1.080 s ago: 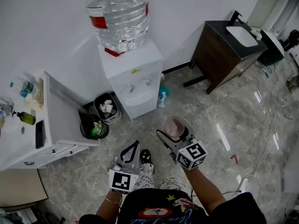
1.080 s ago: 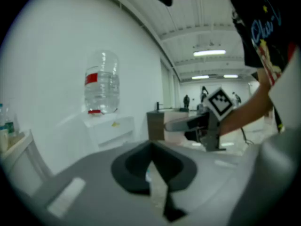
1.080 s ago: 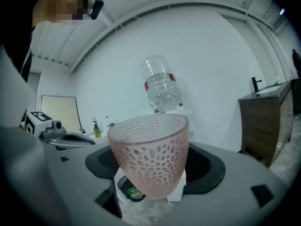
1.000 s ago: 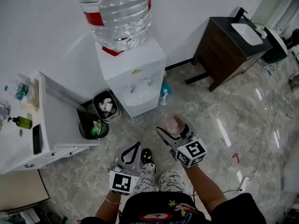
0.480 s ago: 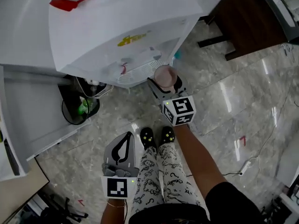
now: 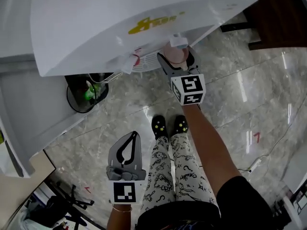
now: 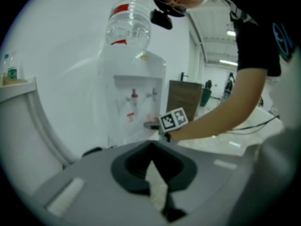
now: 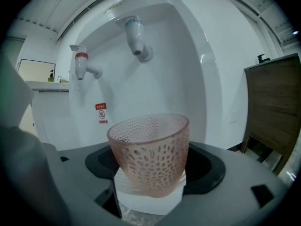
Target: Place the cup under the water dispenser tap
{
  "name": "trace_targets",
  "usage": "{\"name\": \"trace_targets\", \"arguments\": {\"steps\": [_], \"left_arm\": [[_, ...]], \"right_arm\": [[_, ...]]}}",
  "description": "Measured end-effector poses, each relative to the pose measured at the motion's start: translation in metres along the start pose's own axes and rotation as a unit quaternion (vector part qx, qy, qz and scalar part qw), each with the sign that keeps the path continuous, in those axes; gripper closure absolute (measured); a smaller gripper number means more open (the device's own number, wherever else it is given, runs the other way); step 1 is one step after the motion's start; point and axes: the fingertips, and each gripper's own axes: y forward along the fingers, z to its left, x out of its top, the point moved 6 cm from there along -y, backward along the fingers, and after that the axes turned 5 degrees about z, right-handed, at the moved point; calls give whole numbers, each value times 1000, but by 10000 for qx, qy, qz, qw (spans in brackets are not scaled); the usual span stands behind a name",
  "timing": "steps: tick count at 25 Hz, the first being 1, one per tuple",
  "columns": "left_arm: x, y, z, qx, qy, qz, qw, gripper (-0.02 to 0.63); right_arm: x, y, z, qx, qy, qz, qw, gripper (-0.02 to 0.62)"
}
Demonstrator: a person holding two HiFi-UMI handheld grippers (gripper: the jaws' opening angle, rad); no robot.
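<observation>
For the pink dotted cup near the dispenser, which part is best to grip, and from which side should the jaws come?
Grip the cup low on its wall, coming level from the side away from the dispenser, as the right gripper does now. It stands upright and narrows toward its base, and this leaves the open rim free for the tap above.

Cup (image 8: 149,154) in right hand-held gripper (image 8: 149,194), beneath dispenser tap (image 8: 137,36), left hand-held gripper (image 6: 130,141) well behind
</observation>
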Motion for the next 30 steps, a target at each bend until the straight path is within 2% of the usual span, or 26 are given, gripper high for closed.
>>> {"name": "trace_targets", "arguments": {"steps": [3, 9, 14, 18, 21, 22, 23, 24, 27, 30], "left_arm": [[3, 2, -1, 15, 127, 82, 9999, 609], [0, 0, -5, 3, 92, 189, 9998, 609], [1, -2, -5, 43, -180, 129, 9997, 609], [2, -5, -7, 109, -256, 96, 9996, 609], [13, -14, -9, 154, -347, -14, 9993, 609], [20, -20, -12, 141, -399, -77, 9991, 609], [31, -30, -16, 111, -446, -160, 9988, 609], [43, -42, -20, 76, -478, -253, 9985, 609], [86, -87, -31, -8, -468, -499, 9977, 609], [127, -106, -39, -271, -282, -855, 9956, 609]], "right_arm": [[2, 8, -1, -28, -24, -65, 10000, 235], [0, 8, -2, 50, 147, -35, 9999, 235], [-14, 4, -2, 68, 232, 252, 9994, 235], [-32, -26, -1, -31, 507, 488, 9975, 235], [-37, -77, 13, 174, 465, 893, 9948, 238], [-31, -102, 21, 289, 386, 924, 9946, 287], [-20, -131, 28, 406, 392, 839, 9949, 490], [-5, -161, 34, 526, 483, 703, 9950, 566], [51, -241, 56, 864, 653, 472, 9930, 580], [129, -282, 61, 1170, 380, 99, 9924, 580]]}}
